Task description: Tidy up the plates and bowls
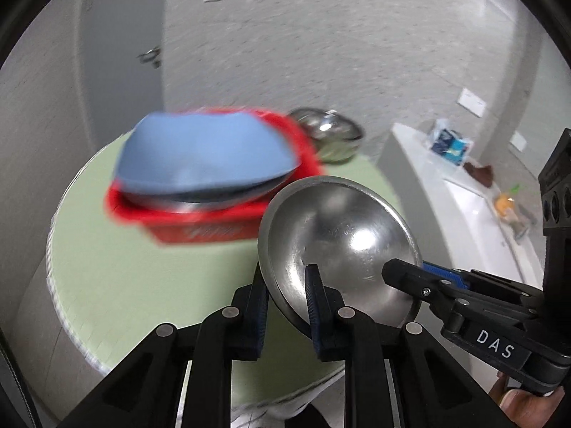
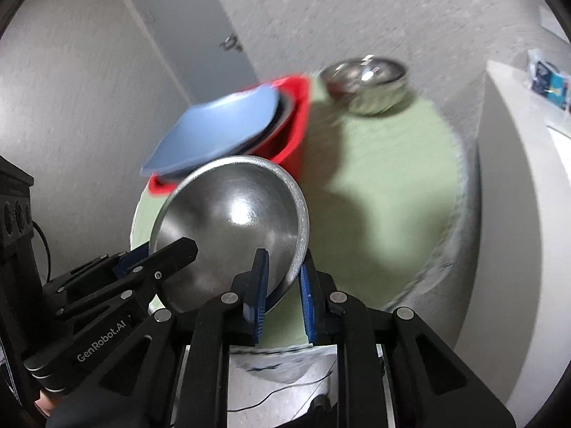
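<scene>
- Round green table (image 1: pixel 117 278); red basket (image 1: pixel 200 224) and blue plate (image 1: pixel 203 153), upper centre, motion-blurred.
- Steel bowl (image 1: pixel 342 235), lower centre: left gripper (image 1: pixel 285 285) and right gripper (image 2: pixel 282 267) both clamp its rim.

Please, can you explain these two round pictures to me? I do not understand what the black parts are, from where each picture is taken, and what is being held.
A person holds two hand tools, each with a camera looking along its two fingers. The black parts are those grippers. Left gripper and right gripper both pinch the rim of one steel plate, from opposite sides. On the round green table stand a red tub with a blue plate leaning in it, and a steel bowl behind.
</scene>
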The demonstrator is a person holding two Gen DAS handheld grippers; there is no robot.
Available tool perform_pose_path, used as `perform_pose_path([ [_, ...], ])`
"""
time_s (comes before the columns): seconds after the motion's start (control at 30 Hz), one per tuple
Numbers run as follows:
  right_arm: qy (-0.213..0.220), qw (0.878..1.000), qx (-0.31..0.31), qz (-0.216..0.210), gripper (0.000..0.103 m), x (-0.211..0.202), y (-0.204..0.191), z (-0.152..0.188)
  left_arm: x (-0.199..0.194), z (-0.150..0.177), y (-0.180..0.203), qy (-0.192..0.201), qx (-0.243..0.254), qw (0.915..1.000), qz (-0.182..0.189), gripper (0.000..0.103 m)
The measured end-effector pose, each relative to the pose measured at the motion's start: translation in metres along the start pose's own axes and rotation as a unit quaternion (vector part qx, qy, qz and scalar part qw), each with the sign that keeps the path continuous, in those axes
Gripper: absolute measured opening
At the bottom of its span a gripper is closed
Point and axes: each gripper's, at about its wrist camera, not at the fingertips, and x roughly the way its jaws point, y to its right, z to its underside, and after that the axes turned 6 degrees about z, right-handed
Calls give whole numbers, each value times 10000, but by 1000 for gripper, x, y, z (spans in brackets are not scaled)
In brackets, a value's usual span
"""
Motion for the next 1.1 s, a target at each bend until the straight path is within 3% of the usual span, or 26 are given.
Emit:
perform_pose_path([
  [0.1, 204, 9997, 112, 76, 17, -13, 22, -16, 15, -20, 9, 29, 88, 9999, 134, 16],
  [0.3, 441, 9988, 197, 68, 17, -8, 63, -69, 68, -93, 15, 64, 212, 9997, 120, 16],
  [0.53, 568, 9983, 72, -71, 17, 15, 104, -144, 170, -171, 18, 51, 157, 9999, -23, 16],
  [0.7, 419, 9990, -99, -109, 17, 48, 119, -192, 249, -225, 31, -135, -12, 9997, -211, 16],
  [0.83, 251, 9995, -90, -137, 17, 71, 126, -209, 303, -257, 29, -388, -168, 9986, -329, 18],
  [1.1, -72, 9997, -183, -143, 17, 112, 131, -225, 364, -284, 22, -651, -342, 9960, -505, 19],
])
